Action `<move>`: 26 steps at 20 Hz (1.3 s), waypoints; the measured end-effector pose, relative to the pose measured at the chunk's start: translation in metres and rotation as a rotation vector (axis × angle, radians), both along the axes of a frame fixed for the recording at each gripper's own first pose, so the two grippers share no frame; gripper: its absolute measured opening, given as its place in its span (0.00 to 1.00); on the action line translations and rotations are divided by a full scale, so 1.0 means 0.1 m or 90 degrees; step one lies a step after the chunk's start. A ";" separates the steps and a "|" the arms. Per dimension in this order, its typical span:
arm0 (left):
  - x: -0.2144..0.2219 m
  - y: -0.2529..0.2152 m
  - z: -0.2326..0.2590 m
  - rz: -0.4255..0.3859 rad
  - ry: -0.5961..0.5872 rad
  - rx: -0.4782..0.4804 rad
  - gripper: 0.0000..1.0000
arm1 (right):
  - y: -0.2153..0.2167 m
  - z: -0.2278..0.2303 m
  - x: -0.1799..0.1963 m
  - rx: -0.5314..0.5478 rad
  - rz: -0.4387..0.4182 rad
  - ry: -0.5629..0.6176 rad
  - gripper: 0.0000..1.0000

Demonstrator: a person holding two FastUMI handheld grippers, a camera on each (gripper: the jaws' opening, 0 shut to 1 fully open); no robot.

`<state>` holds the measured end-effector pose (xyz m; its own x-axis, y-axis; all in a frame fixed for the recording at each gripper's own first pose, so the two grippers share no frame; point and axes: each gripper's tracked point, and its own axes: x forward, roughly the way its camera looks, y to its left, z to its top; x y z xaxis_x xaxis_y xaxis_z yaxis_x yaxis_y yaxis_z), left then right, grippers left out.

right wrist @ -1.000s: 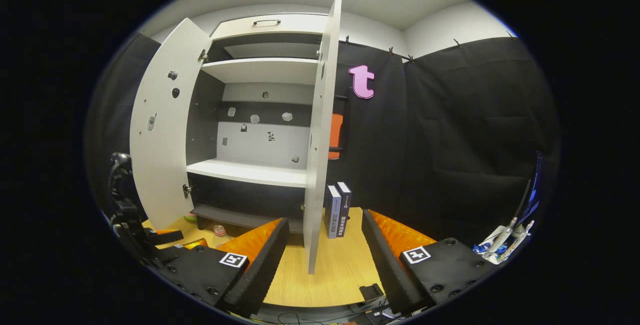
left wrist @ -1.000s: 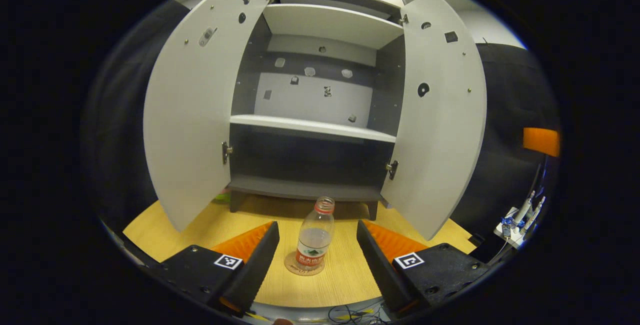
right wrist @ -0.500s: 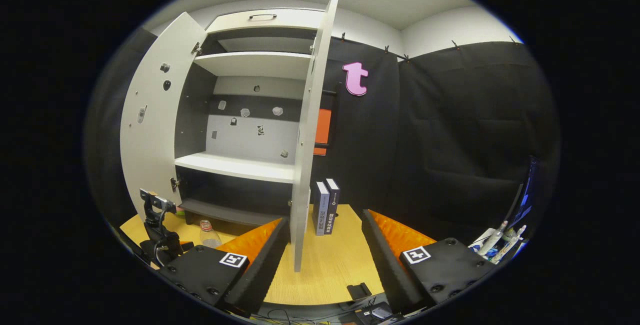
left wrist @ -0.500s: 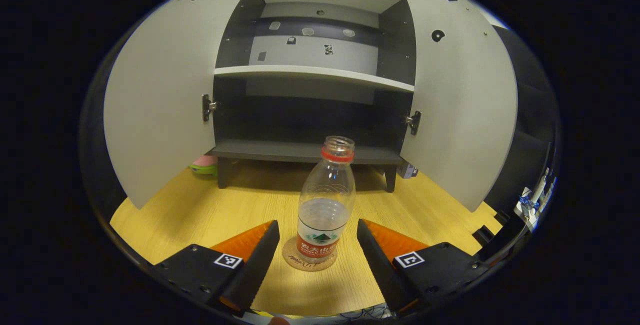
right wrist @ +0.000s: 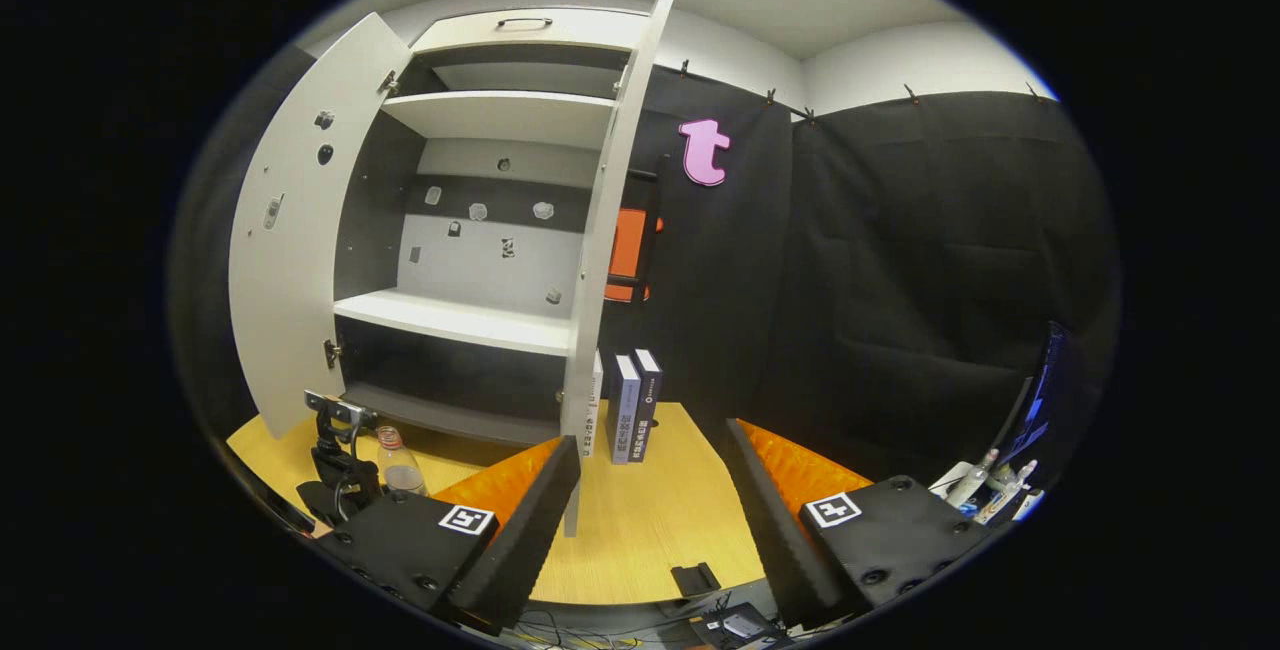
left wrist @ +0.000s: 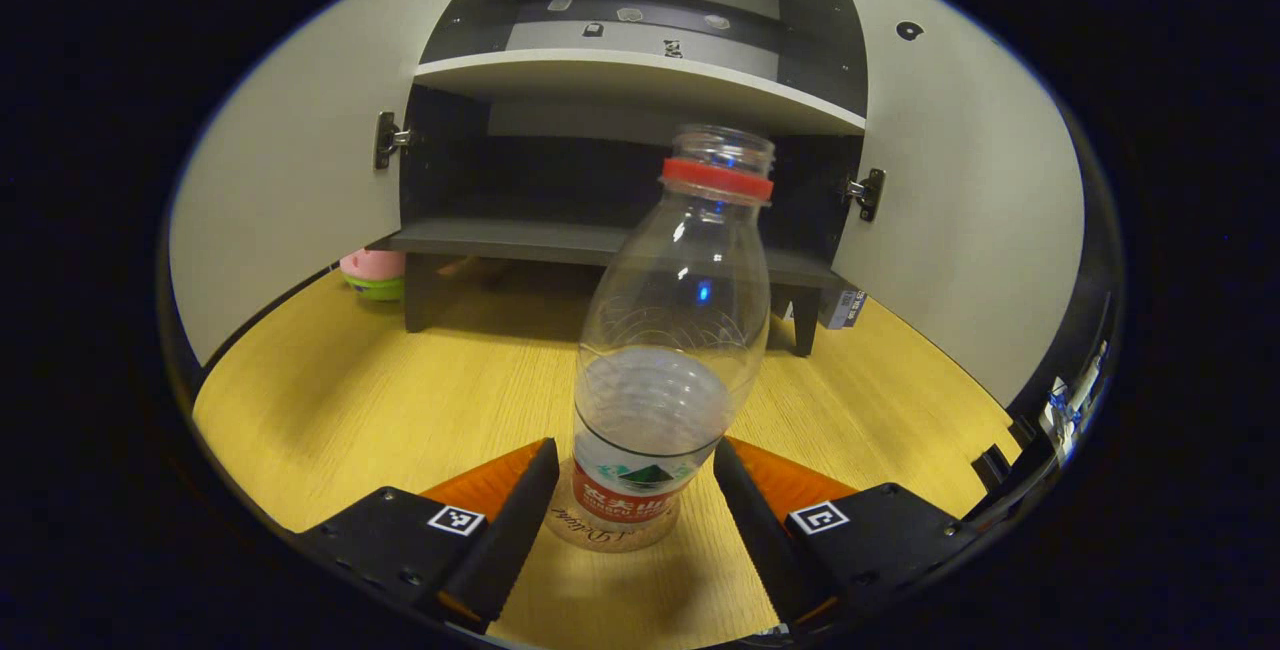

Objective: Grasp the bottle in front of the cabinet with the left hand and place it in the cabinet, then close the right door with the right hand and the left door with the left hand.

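A clear plastic bottle point(left wrist: 668, 350) with a red neck ring, a red label and some water stands upright on a round coaster on the wooden table point(left wrist: 330, 400). My left gripper point(left wrist: 632, 455) is open, one finger on each side of the bottle's base. Behind it stands the cabinet point(left wrist: 600, 242), with a dark bottom shelf and both doors swung wide. In the right gripper view my right gripper point(right wrist: 652, 440) is open and holds nothing. It hangs just in front of the edge of the open right door point(right wrist: 598, 230). Far left there, the left gripper point(right wrist: 338, 455) sits by the bottle point(right wrist: 399, 467).
A pink and green toy point(left wrist: 372, 273) lies by the cabinet's left leg, and a small box point(left wrist: 843, 306) by its right leg. Upright books point(right wrist: 632, 418) stand behind the right door. Cables and small gear point(right wrist: 985, 495) crowd the table's right edge.
My left gripper has moved down and forward to the bottle, so its fingers now flank the base. The right gripper view has shifted slightly; both doors stay open.
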<state>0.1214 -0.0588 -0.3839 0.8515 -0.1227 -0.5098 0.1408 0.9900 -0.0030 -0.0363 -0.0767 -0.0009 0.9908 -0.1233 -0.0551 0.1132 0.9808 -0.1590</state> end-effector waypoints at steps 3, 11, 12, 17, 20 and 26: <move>0.04 0.02 0.00 0.006 0.005 0.004 0.86 | -0.03 0.01 0.00 -0.002 -0.004 0.000 0.97; -0.04 0.02 0.74 -0.002 -0.020 -0.014 0.78 | 0.14 0.03 0.13 0.013 0.034 -0.017 0.97; -0.07 0.02 0.88 -0.004 -0.026 -0.016 0.78 | 0.17 0.02 0.15 0.016 0.040 -0.020 0.97; -0.10 0.03 1.65 -0.019 -0.062 -0.026 0.76 | 0.26 0.01 0.26 0.042 0.064 -0.030 0.97; -0.09 0.03 2.05 -0.024 -0.082 -0.029 0.76 | 0.30 0.01 0.30 0.053 0.073 -0.036 0.97; 0.03 -0.01 2.60 -0.047 -0.117 -0.017 0.76 | 0.36 -0.01 0.33 0.076 0.084 -0.048 0.97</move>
